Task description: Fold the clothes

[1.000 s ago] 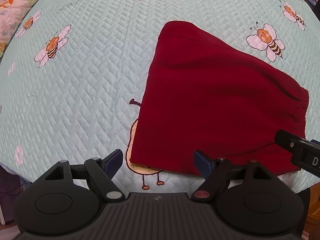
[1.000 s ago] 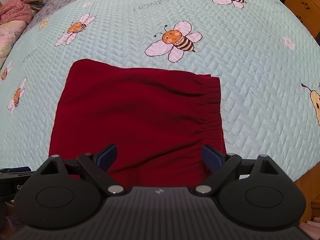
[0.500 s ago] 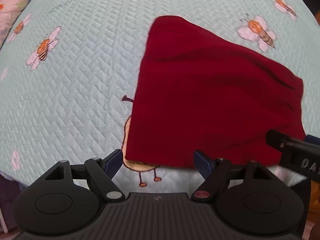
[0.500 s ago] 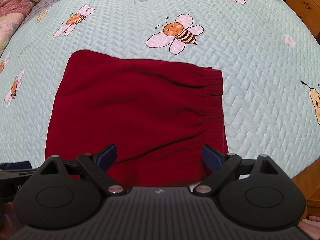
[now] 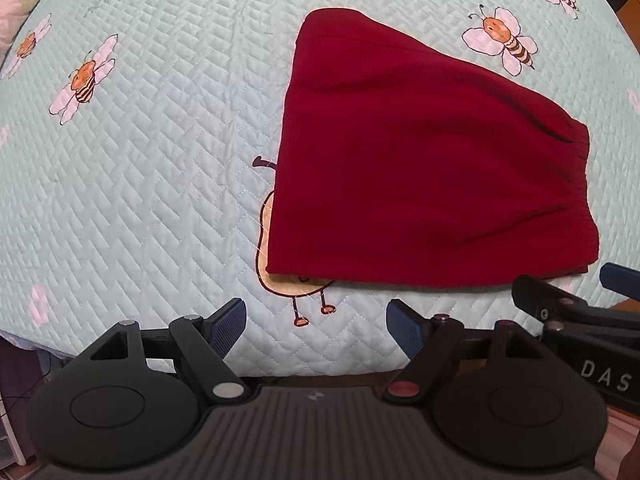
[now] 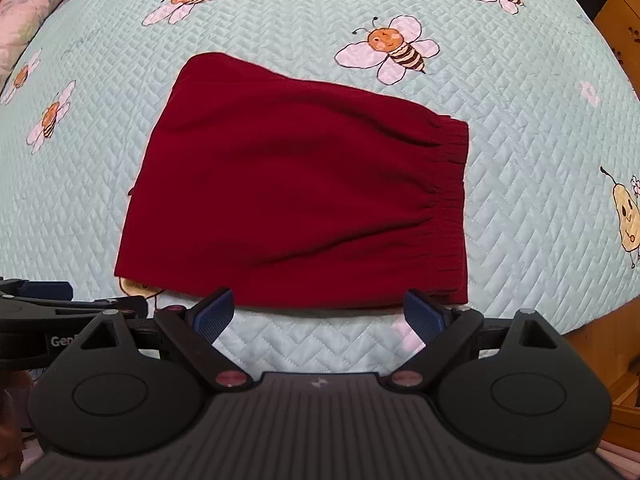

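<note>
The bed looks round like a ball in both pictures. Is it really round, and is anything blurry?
Left wrist view: the fisheye lens bulges the quilt; the red garment is sharp, with soft, even light. Right wrist view: the same bulge; bees near the edges look stretched, the garment's gathered waistband is crisp, and there is no glare.

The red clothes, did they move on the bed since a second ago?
No. The red clothes cover the same part of the pear drawing on the quilt. Only the open grippers pulled back toward the bed's edge.
</note>
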